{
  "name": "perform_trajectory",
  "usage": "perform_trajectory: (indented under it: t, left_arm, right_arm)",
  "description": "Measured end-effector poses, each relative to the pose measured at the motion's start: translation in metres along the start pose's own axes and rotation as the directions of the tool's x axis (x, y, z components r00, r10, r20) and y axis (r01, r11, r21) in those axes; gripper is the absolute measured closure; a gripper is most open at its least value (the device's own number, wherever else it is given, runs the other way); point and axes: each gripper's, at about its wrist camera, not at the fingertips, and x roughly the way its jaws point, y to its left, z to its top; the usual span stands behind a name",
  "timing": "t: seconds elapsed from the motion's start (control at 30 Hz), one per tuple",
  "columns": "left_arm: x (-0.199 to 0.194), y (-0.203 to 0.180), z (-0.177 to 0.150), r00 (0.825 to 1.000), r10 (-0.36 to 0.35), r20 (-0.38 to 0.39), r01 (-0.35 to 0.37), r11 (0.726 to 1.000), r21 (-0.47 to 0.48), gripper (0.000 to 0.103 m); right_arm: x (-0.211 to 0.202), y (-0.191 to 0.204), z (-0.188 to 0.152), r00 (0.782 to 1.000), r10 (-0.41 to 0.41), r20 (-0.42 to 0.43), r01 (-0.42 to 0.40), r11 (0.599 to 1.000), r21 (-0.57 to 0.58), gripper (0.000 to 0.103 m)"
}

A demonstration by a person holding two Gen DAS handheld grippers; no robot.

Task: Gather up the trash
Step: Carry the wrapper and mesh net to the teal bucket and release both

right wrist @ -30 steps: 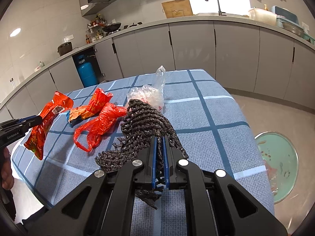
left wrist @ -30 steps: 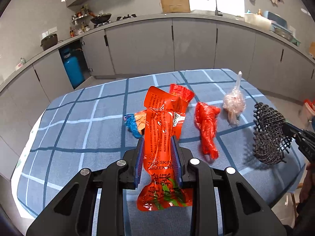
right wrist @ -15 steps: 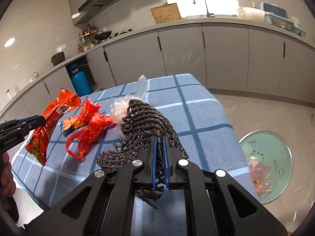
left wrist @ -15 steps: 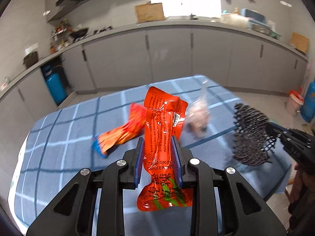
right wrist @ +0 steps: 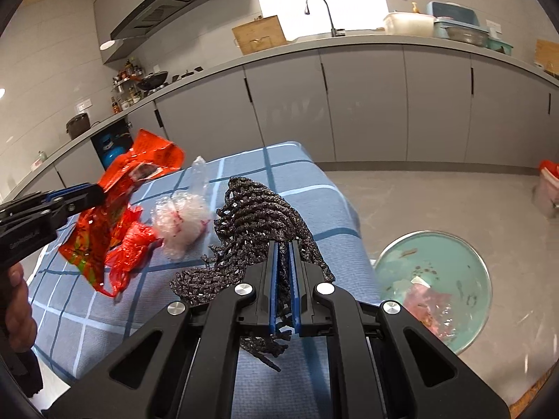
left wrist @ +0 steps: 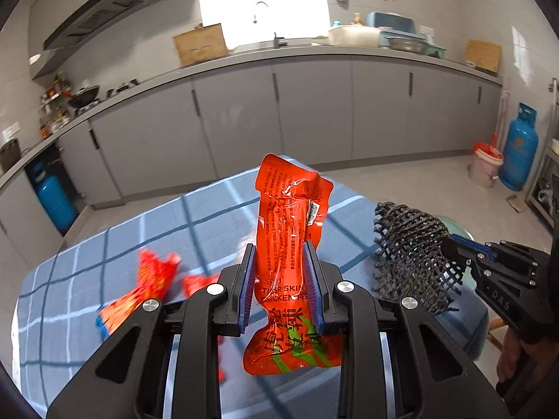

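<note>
My left gripper (left wrist: pixel 281 272) is shut on an orange-red snack wrapper (left wrist: pixel 288 230) and holds it upright above the blue checked tablecloth (left wrist: pixel 195 230). The wrapper also shows in the right wrist view (right wrist: pixel 115 209). My right gripper (right wrist: pixel 283 269) is shut on a black foam net (right wrist: pixel 258 223), held over the table's right edge; the net also shows in the left wrist view (left wrist: pixel 412 255). A red plastic bag (right wrist: pixel 132 248) and a clear plastic bag (right wrist: pixel 185 220) lie on the table. An orange and blue wrapper (left wrist: pixel 139 289) lies at the left.
A round green bin (right wrist: pixel 436 276) with trash inside stands on the floor right of the table. Grey cabinets (left wrist: pixel 314 111) run along the back. A blue gas cylinder (left wrist: pixel 517 150) and a red-rimmed bucket (left wrist: pixel 485 167) stand at the far right.
Both grippers have swung to the right with their loads. The green bin has come closer in the right wrist view. The trash left on the table has slid to the left in both views.
</note>
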Motion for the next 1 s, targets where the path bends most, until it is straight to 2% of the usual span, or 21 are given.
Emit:
perform_trajectory:
  t: [0.3,0.6,1.0]
  left_arm:
    - [0.033,-0.046,0.02,0.996,-0.093,-0.007,0.093,0.993,0.073,0.075]
    - [0.056,-0.087,0.029,0.988,-0.153,-0.021,0.154,0.981,0.121,0.075]
    - [0.093,-0.153,0.037,0.97,-0.232,-0.073,0.241,0.952,0.19,0.075]
  right_arm:
    - [-0.002,-0.038,0.003,0.997,-0.075,0.007,0.075,0.995,0.059,0.095]
    - [-0.005,-0.078,0.005,0.988,-0.155,0.022,0.151,0.982,0.115,0.094]
    - [0.009,-0.151,-0.006,0.96,-0.276,-0.044,0.279,0.936,0.215,0.094]
